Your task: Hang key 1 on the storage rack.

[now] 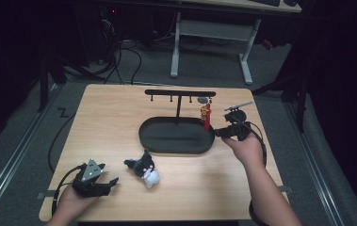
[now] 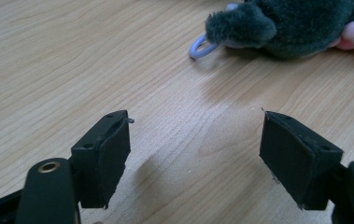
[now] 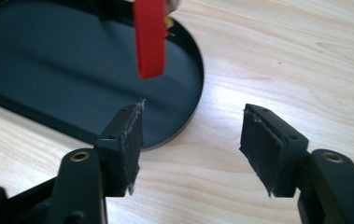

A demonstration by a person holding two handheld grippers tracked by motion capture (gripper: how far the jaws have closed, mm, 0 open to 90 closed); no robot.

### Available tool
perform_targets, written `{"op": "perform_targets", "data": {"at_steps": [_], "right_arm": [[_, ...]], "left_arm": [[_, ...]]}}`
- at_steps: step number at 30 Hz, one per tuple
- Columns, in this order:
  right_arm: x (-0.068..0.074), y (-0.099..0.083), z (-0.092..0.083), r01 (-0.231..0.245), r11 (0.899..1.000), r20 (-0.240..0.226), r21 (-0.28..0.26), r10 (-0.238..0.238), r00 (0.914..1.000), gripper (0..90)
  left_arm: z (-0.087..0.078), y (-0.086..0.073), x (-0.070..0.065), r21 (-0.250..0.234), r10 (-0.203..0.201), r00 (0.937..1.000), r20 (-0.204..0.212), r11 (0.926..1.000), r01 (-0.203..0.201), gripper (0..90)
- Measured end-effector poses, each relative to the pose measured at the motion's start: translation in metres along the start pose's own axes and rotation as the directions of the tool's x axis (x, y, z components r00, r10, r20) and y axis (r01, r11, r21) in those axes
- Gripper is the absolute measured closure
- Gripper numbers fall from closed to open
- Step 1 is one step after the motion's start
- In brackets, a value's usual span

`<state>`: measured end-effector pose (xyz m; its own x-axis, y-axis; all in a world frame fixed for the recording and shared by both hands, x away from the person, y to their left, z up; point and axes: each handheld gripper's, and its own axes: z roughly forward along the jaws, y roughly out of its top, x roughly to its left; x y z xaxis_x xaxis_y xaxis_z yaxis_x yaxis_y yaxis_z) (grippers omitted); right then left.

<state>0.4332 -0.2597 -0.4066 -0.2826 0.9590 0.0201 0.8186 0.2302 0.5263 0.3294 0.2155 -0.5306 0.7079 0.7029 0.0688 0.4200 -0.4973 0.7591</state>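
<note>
The left tongs (image 1: 101,181) rest low over the near left corner of the tabletop (image 1: 110,122), jaws spread wide with nothing between them. In the left gripper view those tongs (image 2: 195,158) frame bare wood, and ahead of them, up and to the right, lies a dark plush toy (image 2: 286,23) with a pale blue ring (image 2: 200,46) poking out at its near end. From above, the plush toy (image 1: 143,168) sits just to the right of the left tongs, apart from them, its white part toward the near edge.

The right tongs (image 1: 218,133) hover at the right end of a black oval tray (image 1: 176,141), also spread and holding nothing. In the right gripper view the right tongs (image 3: 191,149) stand over the wood just off the tray's rim (image 3: 198,88), with a red strip (image 3: 150,37) dangling above and slightly left of the left jaw. That strip belongs to a small red charm (image 1: 206,115) hanging from the right side of a black T-shaped rack (image 1: 180,94) that rises from the tray, just beyond the right tongs and not touching them.
</note>
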Motion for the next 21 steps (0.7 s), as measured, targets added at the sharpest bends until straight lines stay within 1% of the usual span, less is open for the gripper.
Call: {"op": "perform_targets", "data": {"at_steps": [3, 6, 8, 9, 10, 13, 14, 16, 17, 18, 19, 21], "right_arm": [[0.004, -0.016, 0.001, 0.024, 0.999, 0.004, -0.034, -0.024, 0.9997, 36.5], [0.007, -0.036, 0.004, 0.041, 0.997, 0.016, -0.066, -0.04, 0.9991, 35.3], [0.009, -0.051, 0.006, 0.042, 0.996, 0.02, -0.084, -0.041, 0.999, 35.3], [0.009, -0.058, 0.007, 0.043, 0.995, 0.014, -0.092, -0.042, 0.999, 35.3], [0.009, -0.066, 0.008, 0.033, 0.994, 0.007, -0.105, -0.033, 0.9994, 35.3], [0.012, -0.089, 0.009, 0.021, 0.99, -0.016, -0.139, -0.024, 0.9996, 35.4], [0.013, -0.097, 0.009, 0.012, 0.987, -0.024, -0.158, -0.016, 0.9996, 35.6], [0.014, -0.113, 0.01, -0.004, 0.983, -0.04, -0.184, -0.004, 0.9992, 35.8], [0.015, -0.121, 0.01, -0.015, 0.981, -0.042, -0.193, 0.007, 0.9991, 36.1], [0.015, -0.129, 0.01, -0.018, 0.979, -0.045, -0.202, 0.009, 0.9989, 36.1], [0.016, -0.136, 0.011, -0.028, 0.978, -0.048, -0.209, 0.018, 0.9987, 36.4], [0.014, -0.15, 0.012, -0.035, 0.973, -0.05, -0.229, 0.024, 0.9985, 37.2]], "left_arm": [[0.001, 0.001, -0.001, 0.003, -0.012, 0.9999, 0.008, 0.9999, 0.012, 25.3], [0.0, 0.002, -0.003, -0.006, -0.023, 0.9996, 0.015, 0.9997, 0.023, 25.8], [-0.001, 0.003, -0.005, -0.008, -0.025, 0.9995, 0.019, 0.9996, 0.026, 25.8], [-0.001, 0.003, -0.006, -0.006, -0.028, 0.9994, 0.021, 0.9996, 0.028, 25.8], [-0.001, 0.003, -0.007, -0.008, -0.033, 0.9992, 0.022, 0.9994, 0.033, 25.9], [0.001, 0.005, -0.009, -0.006, -0.06, 0.9979, 0.025, 0.9982, 0.06, 29.2], [0.003, 0.005, -0.009, -0.005, -0.075, 0.9967, 0.029, 0.9971, 0.075, 30.7], [0.007, 0.008, -0.011, 0.011, -0.102, 0.9946, 0.021, 0.9947, 0.102, 33.3], [0.009, 0.009, -0.012, 0.02, -0.114, 0.9932, 0.025, 0.9934, 0.113, 35.9], [0.01, 0.01, -0.013, 0.022, -0.119, 0.9923, 0.034, 0.9927, 0.119, 40.3], [0.011, 0.012, -0.015, 0.02, -0.117, 0.9925, 0.036, 0.993, 0.116, 47.0], [0.011, 0.016, -0.019, 0.008, -0.11, 0.9936, 0.026, 0.994, 0.109, 60.6]]}}
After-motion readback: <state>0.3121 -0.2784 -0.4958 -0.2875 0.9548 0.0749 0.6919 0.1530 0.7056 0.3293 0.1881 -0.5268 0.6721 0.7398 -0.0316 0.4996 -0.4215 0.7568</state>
